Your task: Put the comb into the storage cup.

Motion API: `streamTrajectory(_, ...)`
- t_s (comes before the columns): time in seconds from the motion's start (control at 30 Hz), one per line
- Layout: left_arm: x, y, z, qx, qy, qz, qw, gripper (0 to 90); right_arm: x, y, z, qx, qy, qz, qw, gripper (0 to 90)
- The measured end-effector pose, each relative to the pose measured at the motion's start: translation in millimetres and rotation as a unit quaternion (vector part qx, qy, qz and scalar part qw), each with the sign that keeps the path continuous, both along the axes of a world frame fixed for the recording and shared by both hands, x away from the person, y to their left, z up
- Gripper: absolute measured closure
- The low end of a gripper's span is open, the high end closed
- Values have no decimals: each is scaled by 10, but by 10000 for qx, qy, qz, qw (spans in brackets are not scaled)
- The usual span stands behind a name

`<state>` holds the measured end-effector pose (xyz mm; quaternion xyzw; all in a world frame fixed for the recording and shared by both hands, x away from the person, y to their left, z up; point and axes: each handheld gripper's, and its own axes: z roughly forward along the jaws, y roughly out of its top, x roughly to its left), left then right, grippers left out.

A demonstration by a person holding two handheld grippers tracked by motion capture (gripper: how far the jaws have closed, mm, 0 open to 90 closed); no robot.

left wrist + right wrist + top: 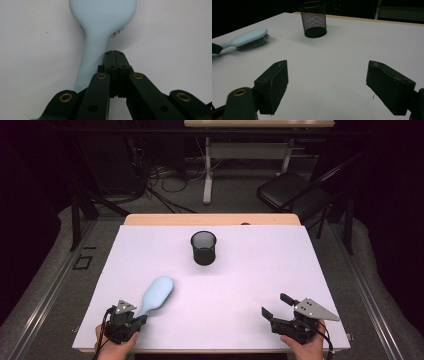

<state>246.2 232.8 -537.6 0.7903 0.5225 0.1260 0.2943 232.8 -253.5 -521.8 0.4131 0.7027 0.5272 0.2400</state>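
Observation:
A pale blue hairbrush (pixel 157 292) lies bristles down on the white table (pixel 250 270), its handle pointing toward the near left corner. My left gripper (pixel 141 319) sits at the end of that handle. In the left gripper view the jaws (pixel 114 56) are pressed together with nothing between them, and the hairbrush (pixel 102 20) handle runs along their left side. A black mesh cup (pixel 203 247) stands upright at the far middle. My right gripper (pixel 274 304) rests open near the front right edge, with only bare table between its jaws (pixel 327 67). It faces the cup (pixel 313 18) and the hairbrush (pixel 249 37).
The table's wooden far edge (pixel 212 219) shows beyond the white sheet. A black folding chair (pixel 287 187) and another table's leg (pixel 207 170) stand on the floor behind, with cables nearby. Dark floor surrounds the table.

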Motion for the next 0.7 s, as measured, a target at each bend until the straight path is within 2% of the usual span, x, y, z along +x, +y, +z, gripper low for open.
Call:
streamTrajectory(0.2, -8, -7, -1, -29, -11, -9, 10000, 900, 0, 1, 0, 2, 1, 7, 10000, 175)
streamTrajectory(0.37, -21, -17, 9, -74, -9, -113, 9999, 900, 1, 0, 0, 3, 7, 14, 10000, 175)
streamTrajectory(0.7, -41, 0, 45, -262, -158, -125, 9995, 888, 3, 3, 0, -14, 8, 32, 10000, 175)
